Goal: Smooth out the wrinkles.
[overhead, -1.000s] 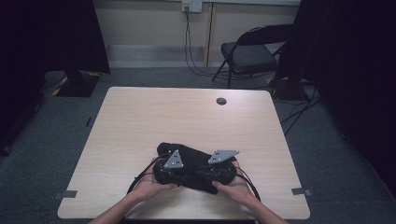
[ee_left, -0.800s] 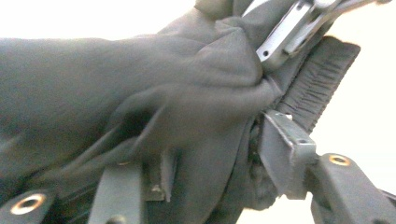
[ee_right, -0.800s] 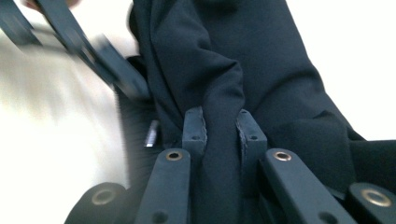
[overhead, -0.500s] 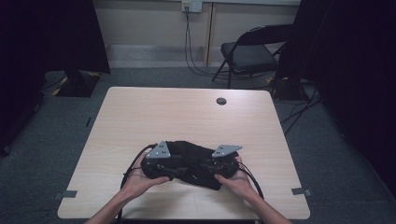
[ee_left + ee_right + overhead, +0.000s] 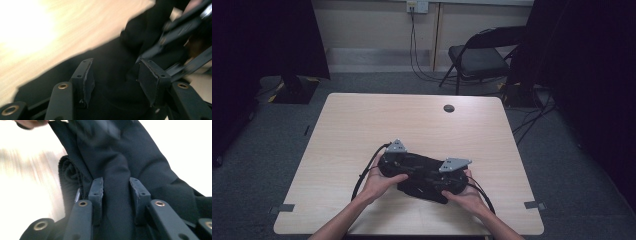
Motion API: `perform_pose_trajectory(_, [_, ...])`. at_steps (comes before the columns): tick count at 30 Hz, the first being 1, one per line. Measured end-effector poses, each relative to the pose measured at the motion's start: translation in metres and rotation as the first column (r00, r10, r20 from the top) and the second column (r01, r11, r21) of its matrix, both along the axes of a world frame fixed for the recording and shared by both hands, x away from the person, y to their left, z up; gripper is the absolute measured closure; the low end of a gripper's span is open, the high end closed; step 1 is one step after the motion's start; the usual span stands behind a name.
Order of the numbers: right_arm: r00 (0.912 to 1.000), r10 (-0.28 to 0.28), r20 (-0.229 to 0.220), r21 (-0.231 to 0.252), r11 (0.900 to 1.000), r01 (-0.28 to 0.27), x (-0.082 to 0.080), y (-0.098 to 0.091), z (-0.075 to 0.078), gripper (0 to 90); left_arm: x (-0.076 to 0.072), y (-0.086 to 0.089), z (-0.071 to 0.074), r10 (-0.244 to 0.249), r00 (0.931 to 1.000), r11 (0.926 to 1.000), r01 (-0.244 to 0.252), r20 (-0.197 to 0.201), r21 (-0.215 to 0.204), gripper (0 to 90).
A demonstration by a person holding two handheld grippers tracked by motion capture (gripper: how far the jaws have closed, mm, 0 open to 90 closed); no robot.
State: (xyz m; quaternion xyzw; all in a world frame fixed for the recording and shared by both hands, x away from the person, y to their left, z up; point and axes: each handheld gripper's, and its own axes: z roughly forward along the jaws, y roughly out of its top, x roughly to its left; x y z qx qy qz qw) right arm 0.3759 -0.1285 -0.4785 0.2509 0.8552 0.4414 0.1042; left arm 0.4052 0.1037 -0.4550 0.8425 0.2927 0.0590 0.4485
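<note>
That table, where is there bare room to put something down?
The table is bare from the black cloth back to the round hole, and along both side edges. The near middle is crowded: cloth, both hands, left claw, right claw.

The left gripper (image 5: 404,167) now sits farther up and to the left on the tabletop (image 5: 362,125) than a second ago, when it lay close beside the right gripper (image 5: 439,180); the two now stand apart. The crumpled black cloth garment (image 5: 424,175) is drawn out wider between them than before. The right gripper's jaws have just been opening, with a fold of the garment running between its fingers (image 5: 97,192).
</note>
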Motion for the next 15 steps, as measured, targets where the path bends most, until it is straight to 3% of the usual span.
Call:
perform_pose_trajectory(5, [0.9991, 0.023, -0.036, 0.009, 0.9997, -0.023, -0.008, -0.003, 0.011, 55.1, -0.006, 0.004, -0.012, -0.048, 0.9984, 0.9988, 0.048, -0.030, -0.013, 43.3])
perform_pose_trajectory(10, [0.9990, 0.016, -0.042, 0.072, 0.9973, -0.013, -0.013, -0.012, 0.033, 51.1, -0.010, 0.003, -0.017, -0.056, 0.9984, 0.9984, 0.056, -0.004, 0.004, 42.0])
perform_pose_trajectory(13, [0.9984, -0.053, -0.022, 0.090, 0.9944, 0.054, -0.004, -0.019, 0.044, 54.7, -0.013, 0.002, -0.016, -0.062, 0.9978, 0.9978, 0.061, 0.023, 0.026, 42.0])
perform_pose_trajectory(15, [0.9927, -0.120, -0.010, 0.073, 0.9901, 0.120, 0.013, -0.021, 0.046, 64.1, -0.014, 0.001, -0.016, -0.064, 0.9974, 0.9975, 0.063, 0.033, 0.030, 42.0])
